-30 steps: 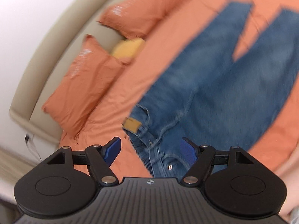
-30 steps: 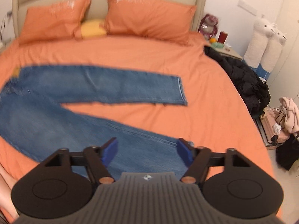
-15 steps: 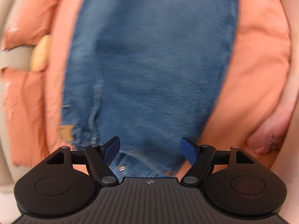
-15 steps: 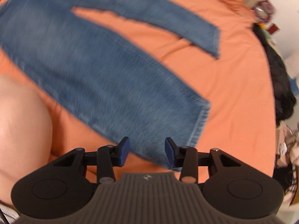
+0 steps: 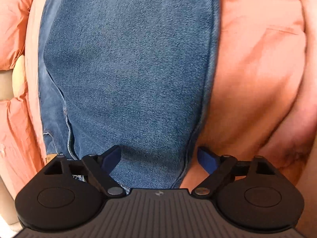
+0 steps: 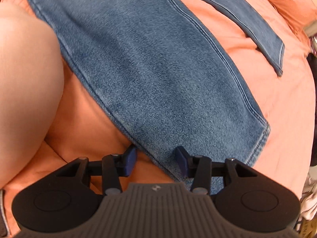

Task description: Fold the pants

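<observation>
Blue jeans (image 5: 126, 69) lie flat on the orange bed sheet (image 5: 257, 79). My left gripper (image 5: 158, 158) hovers close over their waist end, its jaws opening wide. Its left fingertip is over denim and its right one over the sheet, with the jeans' side seam between them. Nothing is gripped. In the right wrist view the near jeans leg (image 6: 154, 69) runs down to its hem. My right gripper (image 6: 156, 158) straddles that leg's lower edge, jaws narrower and opening slightly. Its pads do not press the cloth. The other leg (image 6: 247, 19) lies further off.
Orange pillows (image 5: 11, 29) and a yellow cushion (image 5: 18, 75) lie beyond the waist end. A person's bare knee (image 6: 25, 75) rests on the bed left of my right gripper. Dark clothing (image 6: 313, 63) sits off the bed's right side.
Both grippers have dropped from well above the bed to just over the jeans, rolling as they came. The left jaws have widened; the right jaws have narrowed.
</observation>
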A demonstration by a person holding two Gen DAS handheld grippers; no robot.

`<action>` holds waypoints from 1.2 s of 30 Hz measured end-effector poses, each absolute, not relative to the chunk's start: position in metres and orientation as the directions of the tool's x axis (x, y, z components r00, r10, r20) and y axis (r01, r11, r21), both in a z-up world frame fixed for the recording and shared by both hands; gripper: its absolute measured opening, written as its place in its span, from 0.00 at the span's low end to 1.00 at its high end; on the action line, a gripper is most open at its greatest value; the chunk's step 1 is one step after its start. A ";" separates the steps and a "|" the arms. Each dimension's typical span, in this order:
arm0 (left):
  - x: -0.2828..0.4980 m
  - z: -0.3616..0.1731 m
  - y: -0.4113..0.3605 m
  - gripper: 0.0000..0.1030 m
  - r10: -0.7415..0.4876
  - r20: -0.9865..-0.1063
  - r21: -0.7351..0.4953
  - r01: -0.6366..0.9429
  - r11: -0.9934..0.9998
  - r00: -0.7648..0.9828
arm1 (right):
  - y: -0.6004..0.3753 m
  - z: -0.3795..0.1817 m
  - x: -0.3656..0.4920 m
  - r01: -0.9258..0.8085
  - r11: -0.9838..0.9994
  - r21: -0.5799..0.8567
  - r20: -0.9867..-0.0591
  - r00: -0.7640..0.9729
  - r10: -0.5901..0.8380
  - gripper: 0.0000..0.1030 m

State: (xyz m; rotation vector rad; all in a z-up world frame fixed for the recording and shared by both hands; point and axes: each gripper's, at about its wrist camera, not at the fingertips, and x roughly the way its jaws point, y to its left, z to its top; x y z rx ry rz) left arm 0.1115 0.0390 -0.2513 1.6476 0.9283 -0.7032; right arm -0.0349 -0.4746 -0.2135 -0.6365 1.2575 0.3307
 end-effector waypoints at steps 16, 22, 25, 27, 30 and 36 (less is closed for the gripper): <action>0.118 -0.139 0.037 0.12 0.038 -0.668 0.726 0.640 0.251 0.743 | -0.457 -0.115 -0.061 -0.366 0.765 -0.530 -0.752 0.620 -0.225 0.00; 0.144 -0.061 0.028 0.13 0.039 -0.583 0.767 0.534 0.354 0.811 | -0.452 -0.024 -0.044 -0.176 0.786 -0.593 -0.588 0.761 -0.273 0.00; 0.170 -0.037 0.021 0.14 0.052 -0.564 0.781 0.511 0.358 0.824 | -0.451 0.007 -0.020 -0.121 0.794 -0.596 -0.545 0.787 -0.289 0.00; 0.191 -0.039 0.014 0.15 0.068 -0.559 0.793 0.508 0.335 0.826 | -0.449 0.012 0.006 -0.101 0.781 -0.616 -0.533 0.784 -0.319 0.00; 0.233 -0.052 0.004 0.16 0.097 -0.553 0.812 0.510 0.284 0.828 | -0.447 0.008 0.050 -0.081 0.764 -0.641 -0.534 0.762 -0.367 0.00; 0.306 -0.077 -0.009 0.16 0.131 -0.553 0.819 0.507 0.271 0.823 | -0.465 -0.029 0.157 -0.105 0.747 -0.656 -0.584 0.698 -0.414 0.00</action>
